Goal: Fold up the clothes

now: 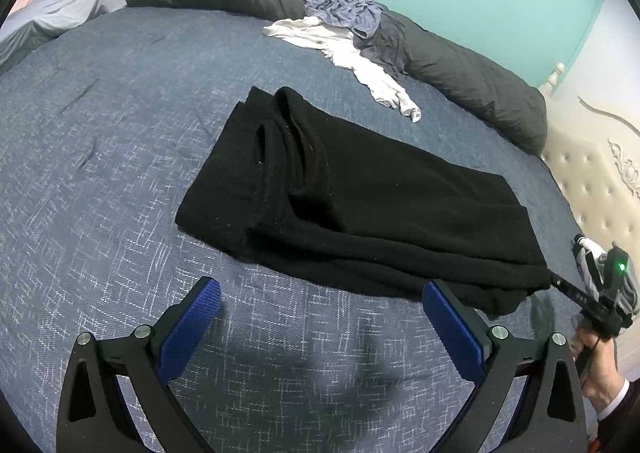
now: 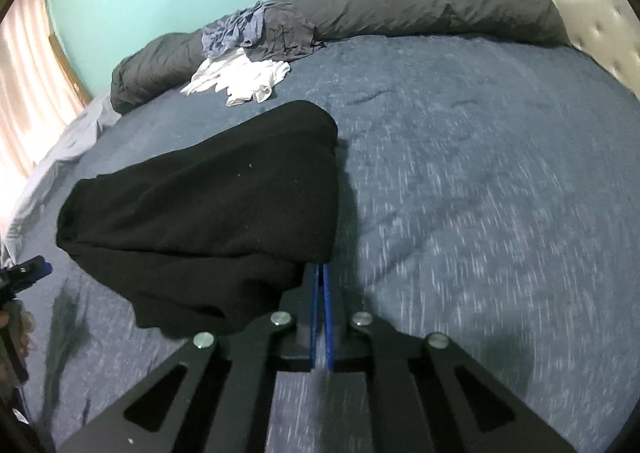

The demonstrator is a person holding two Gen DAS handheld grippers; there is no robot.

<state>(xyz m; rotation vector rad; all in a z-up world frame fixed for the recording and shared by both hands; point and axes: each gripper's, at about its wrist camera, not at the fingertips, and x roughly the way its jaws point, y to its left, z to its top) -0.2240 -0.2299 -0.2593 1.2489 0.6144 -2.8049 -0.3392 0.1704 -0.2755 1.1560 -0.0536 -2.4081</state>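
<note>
We hold the left gripper [image 1: 320, 329] wide open and empty above the bed [image 1: 100, 173], while our right gripper [image 2: 322, 281] pinches a corner of the black garment [image 1: 360, 197], partly folded mid-bed. Near the far edge, a white garment [image 1: 340, 49] and a blue one [image 1: 340, 7] lie unfolded.

Bedroom, bed [image 1: 120, 101], tufted headboard [image 1: 592, 189]

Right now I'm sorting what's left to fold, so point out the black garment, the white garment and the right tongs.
black garment [image 1: 400, 205]: left wrist view, middle of its flat top.
white garment [image 1: 372, 73]: left wrist view, its trailing part.
right tongs [image 2: 321, 273]: right wrist view, closed tips at the black garment's edge.
</note>
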